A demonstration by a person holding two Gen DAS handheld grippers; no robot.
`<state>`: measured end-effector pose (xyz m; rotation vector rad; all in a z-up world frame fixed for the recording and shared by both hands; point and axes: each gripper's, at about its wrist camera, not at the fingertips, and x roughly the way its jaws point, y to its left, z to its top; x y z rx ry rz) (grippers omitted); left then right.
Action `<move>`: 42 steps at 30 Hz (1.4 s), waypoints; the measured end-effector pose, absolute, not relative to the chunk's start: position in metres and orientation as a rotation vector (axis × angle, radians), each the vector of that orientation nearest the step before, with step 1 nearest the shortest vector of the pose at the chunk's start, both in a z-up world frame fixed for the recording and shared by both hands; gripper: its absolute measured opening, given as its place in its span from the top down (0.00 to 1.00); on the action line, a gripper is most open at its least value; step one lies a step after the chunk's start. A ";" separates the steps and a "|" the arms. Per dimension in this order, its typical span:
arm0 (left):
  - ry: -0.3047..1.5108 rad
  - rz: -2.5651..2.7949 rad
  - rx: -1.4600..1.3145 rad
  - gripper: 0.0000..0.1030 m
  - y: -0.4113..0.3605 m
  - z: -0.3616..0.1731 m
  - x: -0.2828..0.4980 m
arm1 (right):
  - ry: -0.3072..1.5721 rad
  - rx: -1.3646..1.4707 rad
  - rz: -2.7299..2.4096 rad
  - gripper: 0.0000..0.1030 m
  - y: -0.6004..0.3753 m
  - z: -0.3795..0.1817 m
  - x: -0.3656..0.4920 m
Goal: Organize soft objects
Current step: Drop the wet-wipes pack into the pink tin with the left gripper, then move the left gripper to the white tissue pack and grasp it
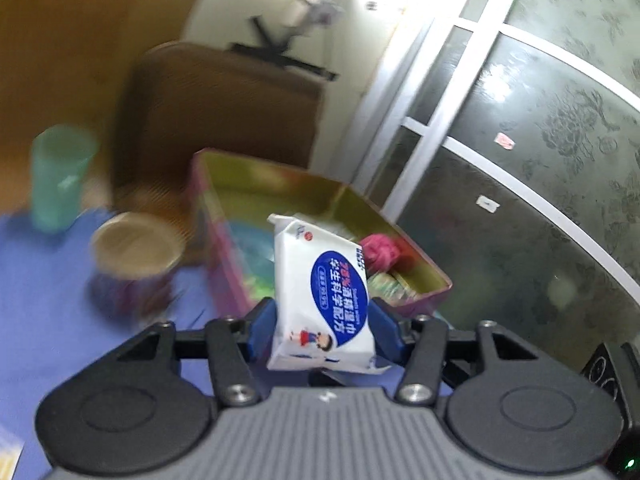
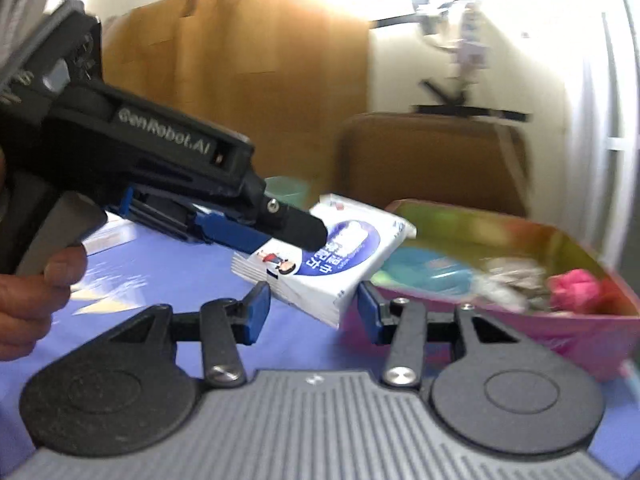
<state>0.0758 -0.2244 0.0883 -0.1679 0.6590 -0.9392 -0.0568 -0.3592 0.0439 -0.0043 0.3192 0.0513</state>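
My left gripper (image 1: 322, 326) is shut on a white tissue pack (image 1: 322, 284) with a blue oval label, held above the blue table just in front of a pink tin box (image 1: 224, 248). The box has a gold inside and holds a pink soft ball (image 1: 380, 250), a teal item and other soft things. In the right wrist view, the left gripper (image 2: 296, 236) comes in from the left with the tissue pack (image 2: 332, 248) beside the box (image 2: 560, 332). My right gripper (image 2: 312, 312) is open and empty, just below the pack.
A teal cup (image 1: 60, 176) and a paper cup (image 1: 134, 260) stand left of the box on the blue tablecloth (image 1: 48, 300). A brown chair back (image 1: 216, 112) is behind the table. A glass door (image 1: 540, 160) is at the right.
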 end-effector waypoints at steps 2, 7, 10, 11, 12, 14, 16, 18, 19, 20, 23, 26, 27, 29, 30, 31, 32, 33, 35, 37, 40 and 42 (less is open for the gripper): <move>0.646 -0.943 -0.158 0.30 -0.244 0.091 0.082 | 0.311 -0.003 -0.021 0.54 -0.380 0.044 -0.045; 0.641 -0.881 -0.168 0.31 -0.246 0.083 0.082 | 0.355 -0.035 -0.318 0.56 -0.423 0.028 -0.003; 0.639 -0.840 -0.151 0.31 -0.226 0.074 0.074 | 0.355 0.037 -0.358 0.55 -0.441 0.025 -0.008; 0.634 -0.825 -0.141 0.31 -0.218 0.071 0.070 | 0.340 0.054 -0.351 0.55 -0.442 0.025 -0.013; 0.637 -0.811 -0.134 0.31 -0.209 0.067 0.068 | 0.329 0.055 -0.349 0.55 -0.441 0.025 -0.017; 0.648 -0.777 -0.134 0.31 -0.188 0.059 0.062 | 0.310 0.046 -0.337 0.55 -0.431 0.026 -0.028; 0.659 -0.736 -0.136 0.31 -0.165 0.052 0.058 | 0.290 0.038 -0.313 0.55 -0.420 0.029 -0.036; 0.652 -0.686 -0.142 0.31 -0.138 0.046 0.051 | 0.276 0.043 -0.280 0.55 -0.406 0.034 -0.044; 0.643 -0.655 -0.148 0.31 -0.121 0.043 0.046 | 0.272 0.048 -0.251 0.55 -0.398 0.037 -0.044; 0.634 -0.621 -0.154 0.31 -0.104 0.040 0.041 | 0.271 0.051 -0.217 0.55 -0.389 0.039 -0.042; 0.612 -0.510 -0.169 0.31 -0.052 0.031 0.026 | 0.282 0.046 -0.112 0.55 -0.362 0.045 -0.030; 0.586 -0.381 -0.178 0.31 -0.005 0.021 0.014 | 0.321 0.066 0.026 0.55 -0.328 0.048 -0.013; 0.573 -0.326 -0.177 0.31 0.013 0.017 0.011 | 0.344 0.077 0.074 0.55 -0.316 0.048 -0.005; 0.551 -0.206 -0.182 0.31 0.047 0.012 0.009 | 0.393 0.095 0.166 0.55 -0.289 0.047 0.012; 0.542 -0.151 -0.206 0.31 0.065 0.009 0.009 | 0.416 0.098 0.211 0.55 -0.275 0.046 0.021; 0.535 -0.110 -0.251 0.31 0.084 0.007 0.010 | 0.438 0.096 0.260 0.55 -0.258 0.046 0.030; 0.525 -0.080 -0.313 0.31 0.106 0.006 0.012 | 0.452 0.086 0.306 0.55 -0.241 0.046 0.036; 0.514 -0.060 -0.359 0.30 0.121 0.006 0.015 | 0.463 0.066 0.350 0.55 -0.222 0.046 0.043; 0.486 -0.014 -0.430 0.20 0.148 0.008 0.022 | 0.476 0.007 0.421 0.52 -0.183 0.045 0.052; 0.463 -0.001 -0.457 0.11 0.165 0.013 0.031 | 0.480 -0.050 0.489 0.49 -0.148 0.044 0.060; 0.447 -0.034 -0.478 0.11 0.175 0.019 0.049 | 0.491 -0.121 0.570 0.47 -0.095 0.039 0.076; 0.457 -0.057 -0.514 0.11 0.176 0.018 0.062 | 0.508 -0.150 0.600 0.46 -0.066 0.036 0.088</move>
